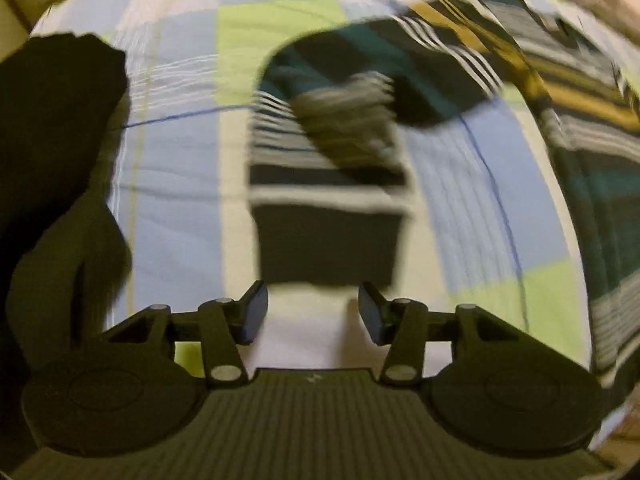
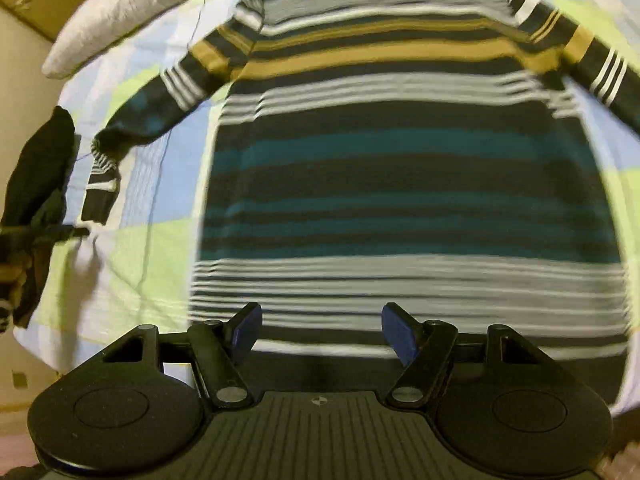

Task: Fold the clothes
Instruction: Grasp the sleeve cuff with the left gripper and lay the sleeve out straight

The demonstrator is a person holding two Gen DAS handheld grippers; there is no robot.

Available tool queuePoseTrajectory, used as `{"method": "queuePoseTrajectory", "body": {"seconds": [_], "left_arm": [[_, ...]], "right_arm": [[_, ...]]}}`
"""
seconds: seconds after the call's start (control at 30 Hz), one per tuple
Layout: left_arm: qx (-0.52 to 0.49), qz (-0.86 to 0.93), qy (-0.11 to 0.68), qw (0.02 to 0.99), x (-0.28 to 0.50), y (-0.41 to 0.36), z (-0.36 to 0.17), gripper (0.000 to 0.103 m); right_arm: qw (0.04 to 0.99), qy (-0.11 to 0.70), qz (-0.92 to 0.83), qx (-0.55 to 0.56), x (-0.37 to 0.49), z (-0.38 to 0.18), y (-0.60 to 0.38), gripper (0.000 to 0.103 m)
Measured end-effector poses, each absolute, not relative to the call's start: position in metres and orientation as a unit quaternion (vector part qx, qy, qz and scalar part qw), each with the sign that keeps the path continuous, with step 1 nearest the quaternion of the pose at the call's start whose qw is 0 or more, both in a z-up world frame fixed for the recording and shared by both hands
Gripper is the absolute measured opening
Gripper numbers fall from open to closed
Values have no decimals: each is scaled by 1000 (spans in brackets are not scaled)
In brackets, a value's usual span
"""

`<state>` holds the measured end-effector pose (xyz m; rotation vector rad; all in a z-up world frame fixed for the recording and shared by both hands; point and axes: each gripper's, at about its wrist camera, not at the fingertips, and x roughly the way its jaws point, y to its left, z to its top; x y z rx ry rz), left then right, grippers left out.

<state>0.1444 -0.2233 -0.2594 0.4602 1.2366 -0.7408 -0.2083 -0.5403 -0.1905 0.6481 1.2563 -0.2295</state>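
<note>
Left gripper (image 1: pixel 313 312): jaws apart, nothing between them, above the sleeve cuff (image 1: pixel 328 236). Right gripper (image 2: pixel 318 332): jaws wide, empty, over the hem of the striped sweater (image 2: pixel 400 184). The sweater lies flat, front up, on the checked bedsheet (image 2: pixel 132 256), both sleeves spread outward. Beyond it, a pillow (image 2: pixel 132 12). Judgement: laid out only; no fold made yet.

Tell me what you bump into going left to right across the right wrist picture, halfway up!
Dark garment → striped sleeve lying on the checked bedsheet → the striped sweater's wide body → the bedsheet again at the far right edge.
</note>
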Motion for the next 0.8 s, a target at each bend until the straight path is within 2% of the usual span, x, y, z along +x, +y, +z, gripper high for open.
{"method": "queuePoseTrajectory", "body": {"seconds": [0.03, 0.13, 0.17, 0.2, 0.43, 0.53, 0.63, 0.8], "left_arm": [[190, -341, 571, 722, 156, -222, -265, 43], [190, -366, 580, 702, 165, -225, -273, 24], [203, -375, 578, 696, 165, -227, -270, 11], [213, -383, 575, 691, 166, -228, -266, 8], [313, -370, 526, 699, 213, -199, -211, 7], [300, -349, 543, 702, 248, -185, -206, 10], [327, -328, 524, 714, 253, -188, -202, 10], [310, -336, 520, 722, 242, -186, -185, 25]], "right_arm": [[749, 584, -102, 295, -199, -193, -524, 70], [742, 603, -93, 278, -174, -194, -485, 70], [742, 606, -85, 273, -166, -193, -474, 70], [742, 609, -80, 269, -159, -193, -465, 70], [755, 597, -83, 258, -125, -175, -447, 70], [759, 590, -97, 259, -120, -170, -448, 70], [756, 585, -115, 271, -120, -169, -452, 70], [757, 569, -152, 284, -129, -160, -462, 70]]}}
